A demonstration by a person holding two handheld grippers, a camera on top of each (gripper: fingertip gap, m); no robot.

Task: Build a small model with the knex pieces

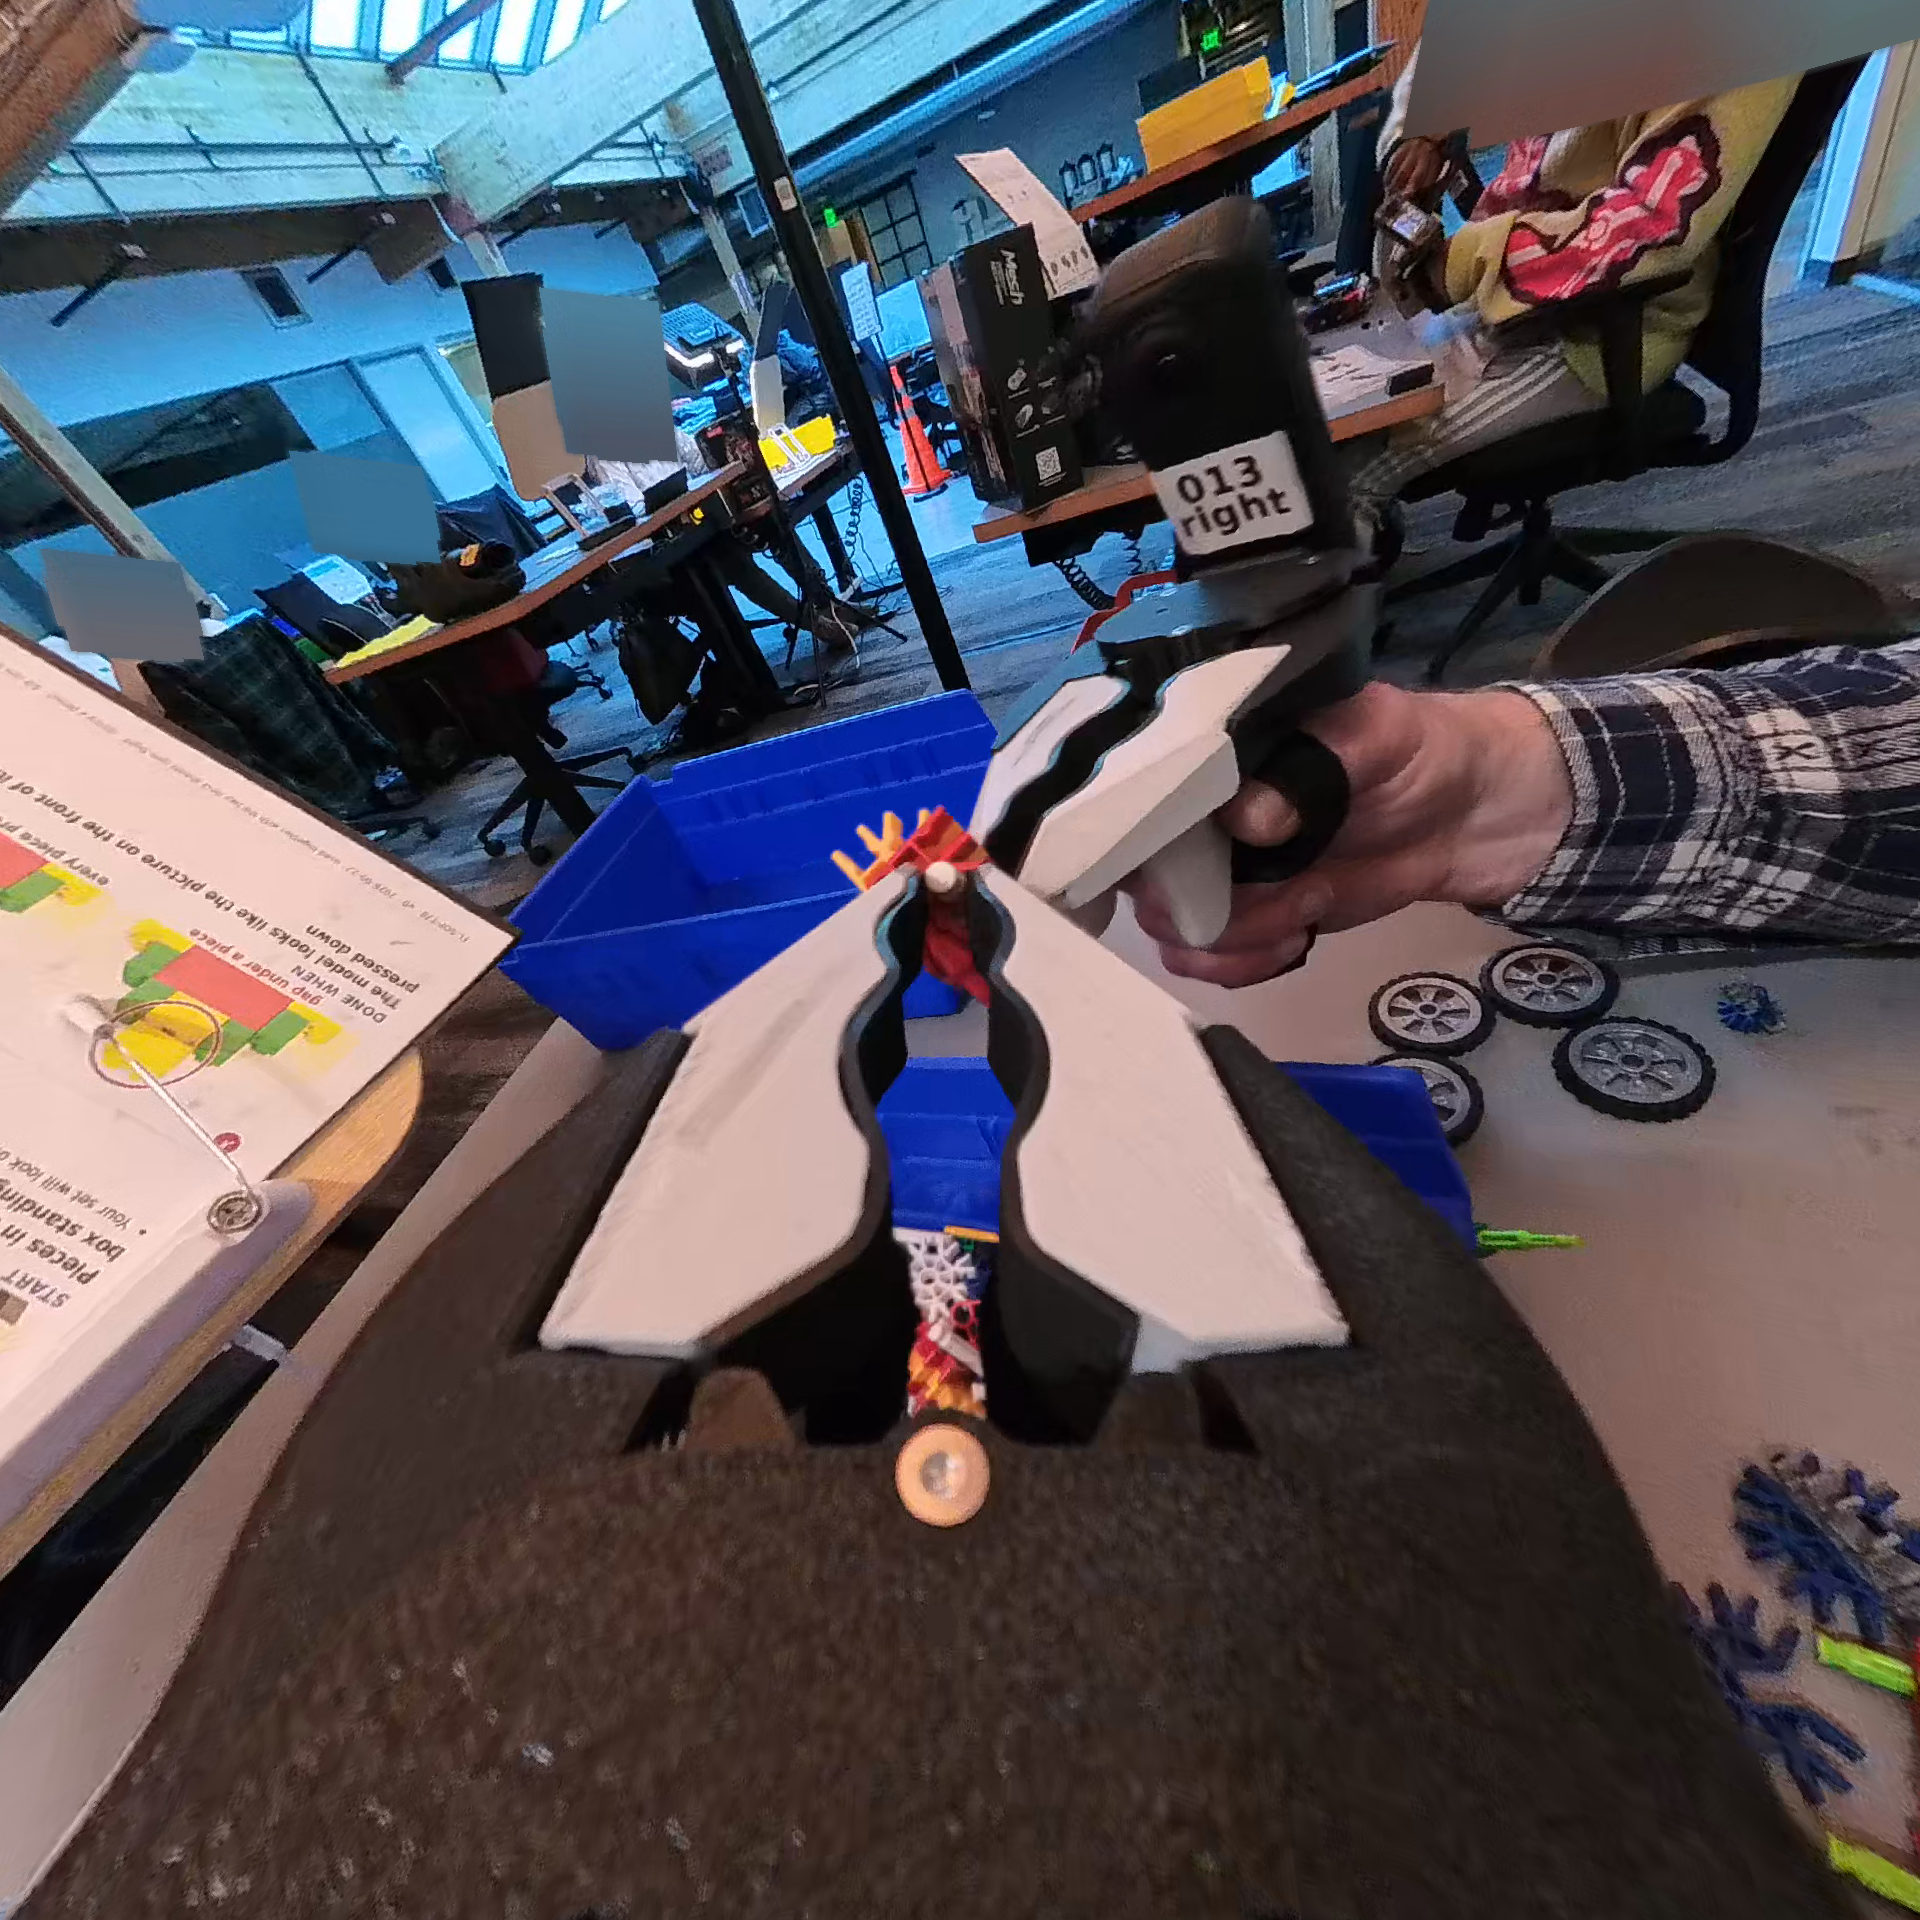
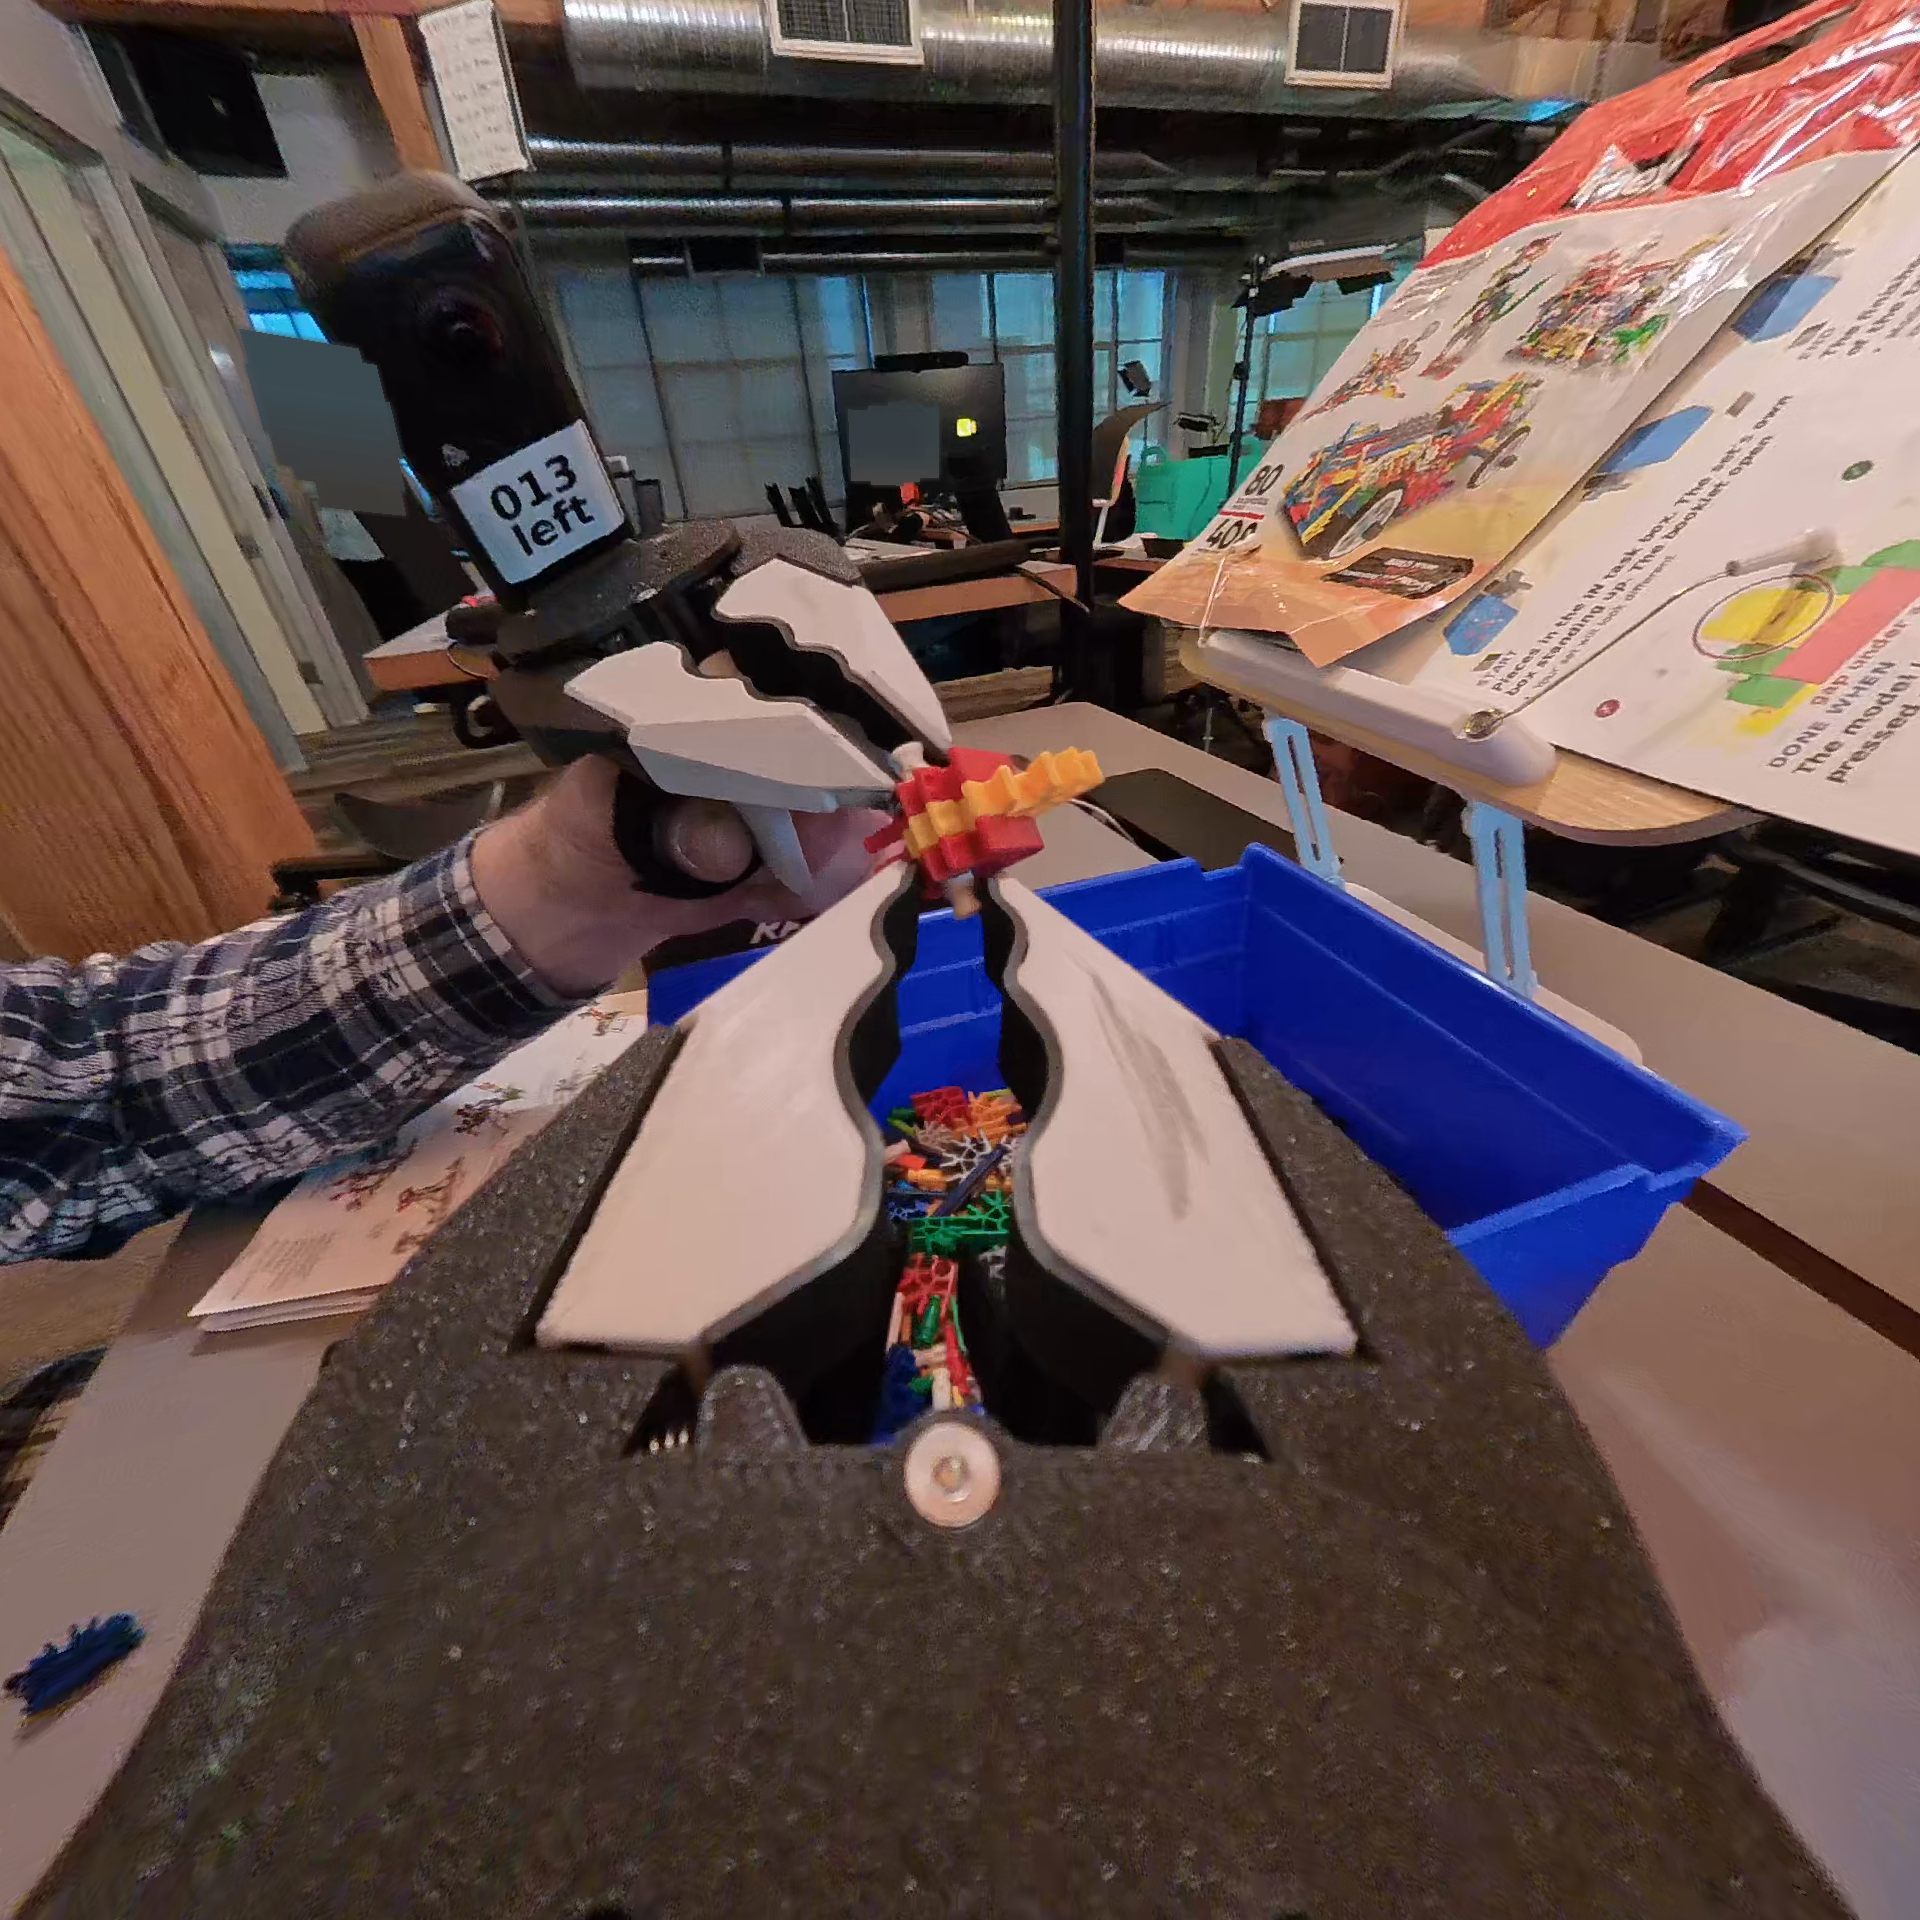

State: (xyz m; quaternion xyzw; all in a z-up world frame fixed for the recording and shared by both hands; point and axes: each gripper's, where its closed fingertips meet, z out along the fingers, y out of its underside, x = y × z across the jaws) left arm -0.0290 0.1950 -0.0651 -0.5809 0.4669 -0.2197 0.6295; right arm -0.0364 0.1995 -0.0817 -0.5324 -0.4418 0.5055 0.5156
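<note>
Above the blue bin (image 2: pixel 1455 1091), my left gripper (image 1: pixel 943 883) and right gripper (image 2: pixel 961 894) both pinch one small red-and-orange assembly (image 2: pixel 977 810) by its white rod, tips nearly touching. Loose pieces (image 2: pixel 951 1174) fill the bin below. Wheels (image 1: pixel 1538 1029) lie to my right on the tabletop (image 1: pixel 1610 1351); an instruction board (image 1: pixel 208 987) slants left.

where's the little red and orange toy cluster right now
In the right wrist view, the red and orange cluster is pinched between left gripper and right gripper tips, above the blue bin.
</note>
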